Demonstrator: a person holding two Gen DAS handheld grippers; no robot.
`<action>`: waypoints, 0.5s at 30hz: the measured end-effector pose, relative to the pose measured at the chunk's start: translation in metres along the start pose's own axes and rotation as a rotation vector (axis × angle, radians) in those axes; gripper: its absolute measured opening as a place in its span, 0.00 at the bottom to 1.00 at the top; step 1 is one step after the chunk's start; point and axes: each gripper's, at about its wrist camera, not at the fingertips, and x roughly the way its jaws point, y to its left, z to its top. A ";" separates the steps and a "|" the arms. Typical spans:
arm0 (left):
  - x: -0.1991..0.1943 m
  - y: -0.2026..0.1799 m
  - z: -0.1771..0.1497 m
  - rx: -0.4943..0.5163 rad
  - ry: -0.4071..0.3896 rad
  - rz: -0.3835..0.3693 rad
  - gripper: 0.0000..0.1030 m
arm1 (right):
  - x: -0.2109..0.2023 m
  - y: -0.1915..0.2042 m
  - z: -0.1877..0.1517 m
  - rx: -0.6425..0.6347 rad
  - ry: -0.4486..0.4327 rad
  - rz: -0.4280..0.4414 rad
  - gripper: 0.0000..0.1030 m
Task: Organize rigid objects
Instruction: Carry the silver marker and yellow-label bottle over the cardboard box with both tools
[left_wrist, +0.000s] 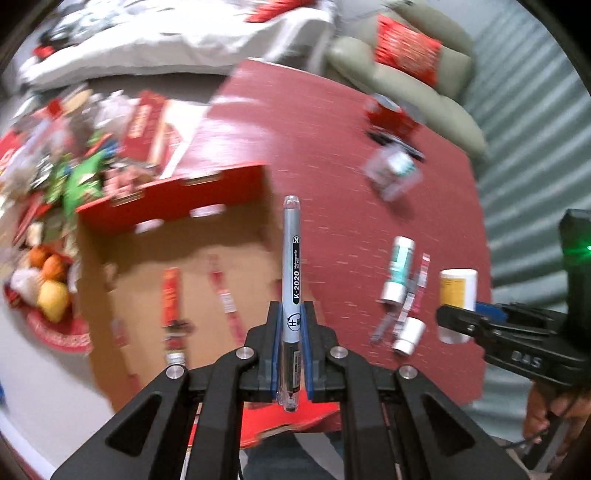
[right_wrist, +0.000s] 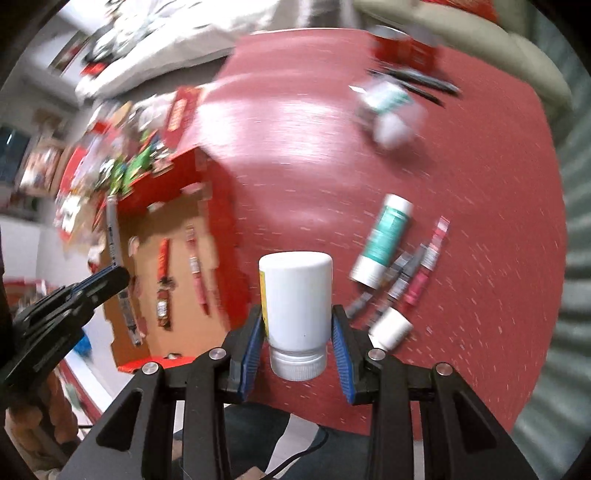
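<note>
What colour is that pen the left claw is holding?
The pen in the left gripper is silver-grey with a black label band, clearest in the left wrist view.

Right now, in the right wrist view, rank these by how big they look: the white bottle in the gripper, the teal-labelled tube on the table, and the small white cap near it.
1. white bottle, though it sits closest to the camera, which inflates it
2. teal-labelled tube
3. small white cap
</note>
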 end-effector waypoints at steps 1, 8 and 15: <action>0.003 0.008 -0.002 -0.016 -0.002 0.012 0.10 | 0.003 0.012 0.003 -0.032 0.002 0.004 0.36; 0.003 0.062 -0.017 -0.130 0.002 0.083 0.10 | 0.021 0.084 0.013 -0.220 0.025 0.026 0.36; 0.005 0.084 -0.027 -0.172 -0.002 0.129 0.10 | 0.029 0.120 0.011 -0.306 0.044 0.029 0.36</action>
